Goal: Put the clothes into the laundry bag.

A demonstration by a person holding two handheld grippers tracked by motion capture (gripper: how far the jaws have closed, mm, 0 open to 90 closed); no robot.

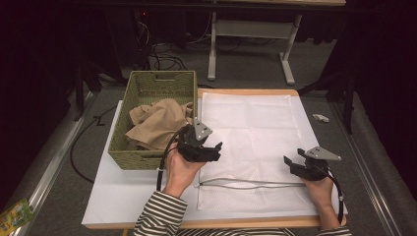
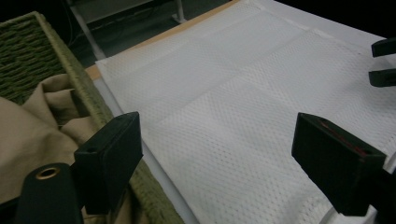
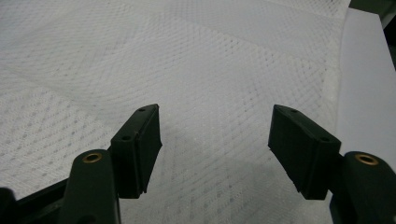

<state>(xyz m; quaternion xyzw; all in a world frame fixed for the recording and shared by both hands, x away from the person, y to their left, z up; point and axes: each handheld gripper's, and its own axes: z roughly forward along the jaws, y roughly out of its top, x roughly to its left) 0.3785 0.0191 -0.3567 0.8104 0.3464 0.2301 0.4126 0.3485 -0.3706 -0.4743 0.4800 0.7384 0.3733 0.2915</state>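
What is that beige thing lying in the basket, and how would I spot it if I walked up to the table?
Start at the white table and look to its left side, where a green woven basket stands beside the flat white mesh bag. The tan cloth is heaped inside that basket, spilling toward its right rim. It is the one soft, crumpled, sand-coloured thing; everything next to it is white, green or black.

Left gripper [image 1: 215,147] at mesh bag's [image 1: 251,137] left edge, jaws wide apart, nothing between them. Wicker basket [image 1: 123,147] just beside it on left: right wall bars sideways passage at table level. Beige cloth [image 1: 160,123] heaped in basket, rising above rim. Right gripper [image 1: 290,163] over bag's right part, jaws spread, gap empty. Bag's middle between grippers flat, unobstructed. Zipper line [image 1: 246,183] across bag near front edge. Table [image 1: 113,196] bare in front of basket.
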